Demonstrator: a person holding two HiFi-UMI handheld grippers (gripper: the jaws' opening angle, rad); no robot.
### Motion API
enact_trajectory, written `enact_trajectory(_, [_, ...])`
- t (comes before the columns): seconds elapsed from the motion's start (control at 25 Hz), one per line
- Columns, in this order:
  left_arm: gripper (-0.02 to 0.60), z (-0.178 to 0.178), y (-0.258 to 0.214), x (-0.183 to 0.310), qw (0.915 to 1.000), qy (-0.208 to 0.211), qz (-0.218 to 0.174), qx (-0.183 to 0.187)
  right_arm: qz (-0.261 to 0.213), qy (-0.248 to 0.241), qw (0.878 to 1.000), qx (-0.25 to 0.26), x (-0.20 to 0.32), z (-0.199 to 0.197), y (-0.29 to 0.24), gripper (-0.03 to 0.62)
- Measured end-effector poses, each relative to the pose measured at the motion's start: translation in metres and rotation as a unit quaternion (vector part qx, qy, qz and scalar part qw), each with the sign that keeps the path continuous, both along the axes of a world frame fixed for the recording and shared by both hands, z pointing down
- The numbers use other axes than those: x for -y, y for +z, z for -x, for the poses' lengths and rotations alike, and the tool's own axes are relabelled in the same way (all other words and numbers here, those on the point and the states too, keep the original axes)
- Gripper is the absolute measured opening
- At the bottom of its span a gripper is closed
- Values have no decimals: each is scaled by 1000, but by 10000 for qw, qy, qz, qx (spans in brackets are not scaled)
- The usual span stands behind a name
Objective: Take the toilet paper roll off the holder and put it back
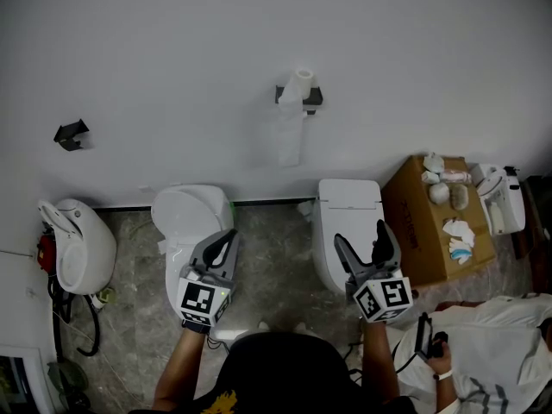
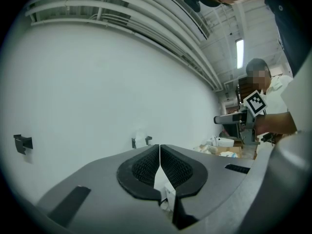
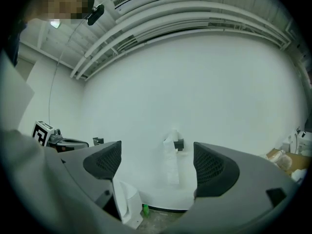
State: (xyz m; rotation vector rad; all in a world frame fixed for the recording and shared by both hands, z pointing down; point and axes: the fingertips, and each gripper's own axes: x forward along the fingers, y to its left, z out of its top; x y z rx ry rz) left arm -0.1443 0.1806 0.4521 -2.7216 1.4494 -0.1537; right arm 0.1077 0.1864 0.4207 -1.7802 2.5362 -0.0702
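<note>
A white toilet paper roll (image 1: 300, 86) sits on a dark holder (image 1: 312, 98) fixed to the white wall, with a long strip of paper (image 1: 290, 138) hanging down from it. In the right gripper view the roll (image 3: 172, 139) shows far off between the jaws. My right gripper (image 1: 366, 244) is open, nothing between its pads, and stands well short of the wall. My left gripper (image 1: 226, 247) is shut and empty, its pads (image 2: 146, 167) pressed together; the roll (image 2: 140, 140) appears small beyond it.
Two white toilets (image 1: 191, 222) (image 1: 348, 222) stand against the wall below the holder. A cardboard box (image 1: 436, 222) with crumpled paper is at the right. A second dark bracket (image 1: 71, 134) is on the wall at the left. A white bin (image 1: 79, 244) stands far left. A person in white (image 1: 483, 352) crouches at lower right.
</note>
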Motion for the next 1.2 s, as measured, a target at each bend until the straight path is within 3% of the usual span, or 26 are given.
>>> enact_trajectory(0.6, [18,7,3,-1,9995,306,-50,-64,138,311,9994,82,-14,16,14,463])
enact_trajectory(1.2, [18,19,4,16,9994,331,-108,-63,139,238,9996,-8,0,34,18,465])
